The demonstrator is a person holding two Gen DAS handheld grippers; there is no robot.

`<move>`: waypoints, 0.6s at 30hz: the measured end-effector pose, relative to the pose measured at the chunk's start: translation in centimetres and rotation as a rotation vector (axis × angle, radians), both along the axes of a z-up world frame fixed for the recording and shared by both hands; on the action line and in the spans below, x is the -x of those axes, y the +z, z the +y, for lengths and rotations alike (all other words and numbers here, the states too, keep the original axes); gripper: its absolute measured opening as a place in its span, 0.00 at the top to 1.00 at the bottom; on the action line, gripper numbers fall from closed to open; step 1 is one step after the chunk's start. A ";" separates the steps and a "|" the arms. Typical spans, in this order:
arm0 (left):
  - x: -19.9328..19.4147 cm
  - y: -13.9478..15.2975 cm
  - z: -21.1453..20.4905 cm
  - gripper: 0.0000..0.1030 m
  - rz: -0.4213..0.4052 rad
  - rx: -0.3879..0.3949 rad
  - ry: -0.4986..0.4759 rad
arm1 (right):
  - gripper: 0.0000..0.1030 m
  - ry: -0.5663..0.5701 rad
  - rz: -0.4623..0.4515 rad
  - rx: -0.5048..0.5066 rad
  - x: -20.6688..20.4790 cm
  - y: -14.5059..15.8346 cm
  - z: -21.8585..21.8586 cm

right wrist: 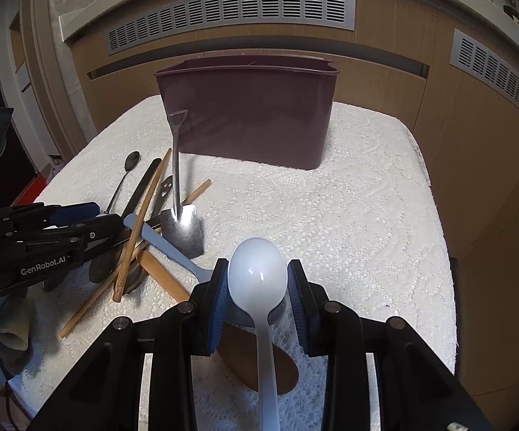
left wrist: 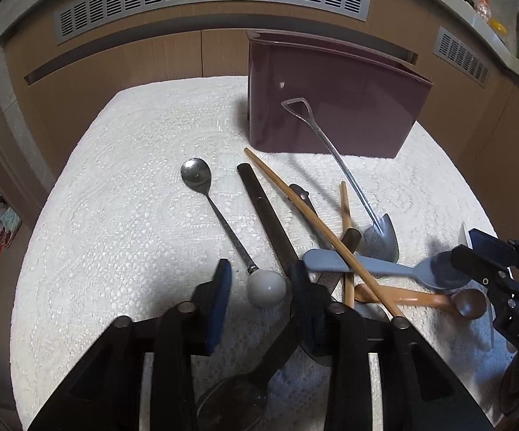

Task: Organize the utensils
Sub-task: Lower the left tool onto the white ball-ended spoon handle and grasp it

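A pile of utensils lies on the white lace cloth [left wrist: 133, 179] in front of a maroon box [left wrist: 331, 107]. My left gripper [left wrist: 262, 267] is open and straddles the white ball end [left wrist: 266, 289] of a metal spoon [left wrist: 196, 176]; a gap shows beside the left pad. A long dark spoon [left wrist: 266, 215] runs under its right finger. My right gripper [right wrist: 258, 264] is shut on the bowl of a white plastic spoon [right wrist: 257, 276], whose handle runs back toward the camera. A shovel-shaped spoon [right wrist: 182, 226] leans against the box [right wrist: 248, 115].
Wooden chopsticks [left wrist: 313, 222], a blue-grey spoon [left wrist: 367, 265] and a wooden spoon [left wrist: 421, 300] cross in the pile. A brown wooden paddle [right wrist: 245, 355] lies below the right gripper. Wooden cabinets with vent grilles [right wrist: 230, 14] stand behind the table. The cloth's right half [right wrist: 349, 215] is bare.
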State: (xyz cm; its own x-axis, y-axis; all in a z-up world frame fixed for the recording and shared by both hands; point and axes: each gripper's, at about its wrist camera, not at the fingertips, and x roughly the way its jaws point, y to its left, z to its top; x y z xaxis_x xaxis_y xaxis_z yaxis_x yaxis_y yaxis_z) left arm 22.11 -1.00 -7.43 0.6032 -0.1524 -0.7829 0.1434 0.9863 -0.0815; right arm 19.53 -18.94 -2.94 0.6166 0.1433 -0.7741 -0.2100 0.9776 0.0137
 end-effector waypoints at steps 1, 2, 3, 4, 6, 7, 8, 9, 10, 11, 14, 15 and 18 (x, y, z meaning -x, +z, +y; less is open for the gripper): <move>0.2 0.2 0.1 0.81 -0.007 0.006 -0.003 | 0.71 -0.005 -0.004 0.002 0.1 0.1 0.0; 0.5 0.6 0.2 0.82 -0.021 0.012 -0.006 | 0.71 -0.011 -0.008 0.005 0.2 0.2 0.0; 0.8 1.0 0.3 0.87 -0.039 0.014 -0.010 | 0.71 -0.016 -0.013 0.006 0.3 0.4 0.0; 1.2 1.6 0.3 0.89 -0.066 0.010 -0.015 | 0.71 -0.019 -0.019 0.004 0.5 0.6 0.0; 2.3 2.9 0.5 0.89 -0.122 -0.001 -0.021 | 0.71 -0.024 -0.038 0.005 0.9 1.1 0.1; 2.8 3.6 0.6 0.89 -0.149 -0.008 -0.021 | 0.71 -0.027 -0.047 0.010 1.1 1.4 0.2; 3.3 4.3 0.7 0.89 -0.174 -0.011 -0.023 | 0.71 -0.029 -0.054 0.013 1.3 1.7 0.2; 3.7 4.9 0.8 0.89 -0.191 -0.010 -0.024 | 0.71 -0.029 -0.062 0.014 1.5 2.0 0.3; 4.1 5.6 1.0 0.89 -0.209 -0.007 -0.026 | 0.71 -0.028 -0.069 0.015 1.6 2.3 0.4; 4.5 6.2 1.2 0.89 -0.224 -0.005 -0.027 | 0.71 -0.027 -0.077 0.016 1.8 2.6 0.4; 5.5 7.7 1.6 0.89 -0.263 -0.004 -0.030 | 0.71 -0.023 -0.101 0.016 2.3 3.4 0.6; 5.7 8.0 1.7 0.89 -0.269 -0.001 -0.030 | 0.71 -0.022 -0.108 0.015 2.4 3.6 0.7; 6.8 8.2 2.3 0.89 -0.274 0.022 -0.043 | 0.71 -0.018 -0.125 0.014 2.8 4.1 0.7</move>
